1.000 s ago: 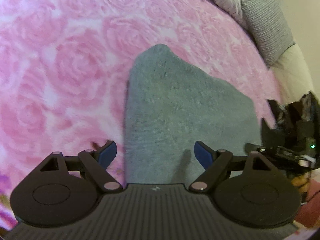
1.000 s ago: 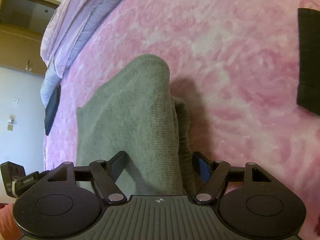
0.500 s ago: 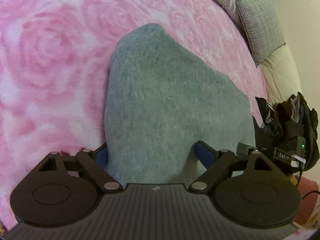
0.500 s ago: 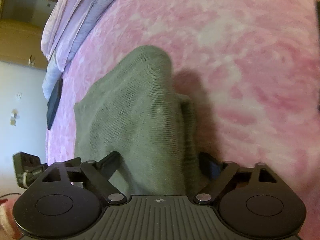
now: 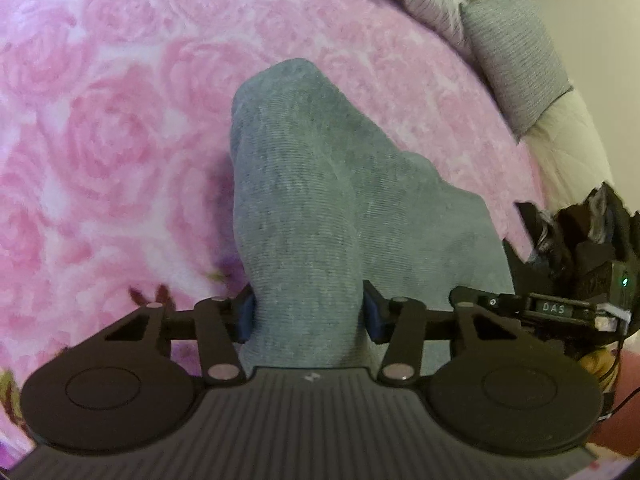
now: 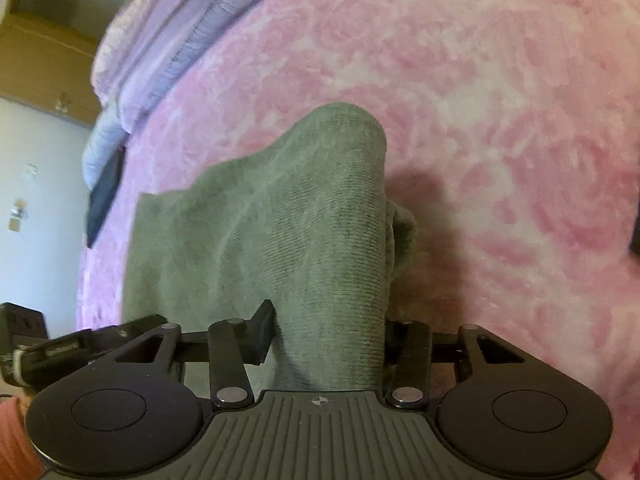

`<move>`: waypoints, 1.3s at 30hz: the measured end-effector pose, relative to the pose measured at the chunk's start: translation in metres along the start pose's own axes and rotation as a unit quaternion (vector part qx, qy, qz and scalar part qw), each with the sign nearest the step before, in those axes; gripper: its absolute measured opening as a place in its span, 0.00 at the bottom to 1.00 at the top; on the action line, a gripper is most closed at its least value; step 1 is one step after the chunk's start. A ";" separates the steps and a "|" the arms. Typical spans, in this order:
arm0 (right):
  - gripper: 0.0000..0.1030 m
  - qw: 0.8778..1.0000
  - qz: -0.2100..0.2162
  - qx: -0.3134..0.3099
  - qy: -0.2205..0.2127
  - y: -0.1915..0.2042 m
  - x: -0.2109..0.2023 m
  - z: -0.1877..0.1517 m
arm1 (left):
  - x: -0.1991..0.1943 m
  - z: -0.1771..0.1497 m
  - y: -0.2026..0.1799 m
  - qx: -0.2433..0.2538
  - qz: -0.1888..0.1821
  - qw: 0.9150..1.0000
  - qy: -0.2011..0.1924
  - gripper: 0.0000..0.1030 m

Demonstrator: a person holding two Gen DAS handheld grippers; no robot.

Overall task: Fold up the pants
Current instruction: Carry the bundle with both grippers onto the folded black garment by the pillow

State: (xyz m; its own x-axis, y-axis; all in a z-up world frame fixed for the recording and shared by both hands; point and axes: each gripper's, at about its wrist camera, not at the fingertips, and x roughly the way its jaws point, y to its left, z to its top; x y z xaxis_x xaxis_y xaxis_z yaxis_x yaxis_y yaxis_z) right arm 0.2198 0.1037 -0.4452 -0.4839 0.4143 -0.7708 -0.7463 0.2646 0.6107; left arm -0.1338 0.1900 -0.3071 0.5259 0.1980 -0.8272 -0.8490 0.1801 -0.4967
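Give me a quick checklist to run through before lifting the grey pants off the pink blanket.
1. Left gripper has pants fabric between its closing jaws: ok.
2. Right gripper has fabric between its closing jaws: ok.
3. Both grips fully tight: cannot tell.
4. Fabric bunched, not a flat edge, in each grip: not ok.
5. Pink blanket caught in either gripper: cannot tell.

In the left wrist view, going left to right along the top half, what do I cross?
Pink rose blanket → grey pants → pink blanket again → grey striped pillow → cream bedding.
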 end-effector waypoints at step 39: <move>0.37 0.990 0.132 -0.052 0.026 0.347 0.103 -0.025 | -0.310 0.054 0.210 -0.050 0.008 0.986 -0.158 0.40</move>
State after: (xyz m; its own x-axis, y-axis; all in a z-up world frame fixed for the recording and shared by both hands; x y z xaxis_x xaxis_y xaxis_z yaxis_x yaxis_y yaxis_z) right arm -0.1006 0.2162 -0.3176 -0.6888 0.4115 -0.5969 -0.6325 0.0613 0.7721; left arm -0.4724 0.2187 -0.1412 0.4894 0.4925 -0.7196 -0.8494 0.0825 -0.5212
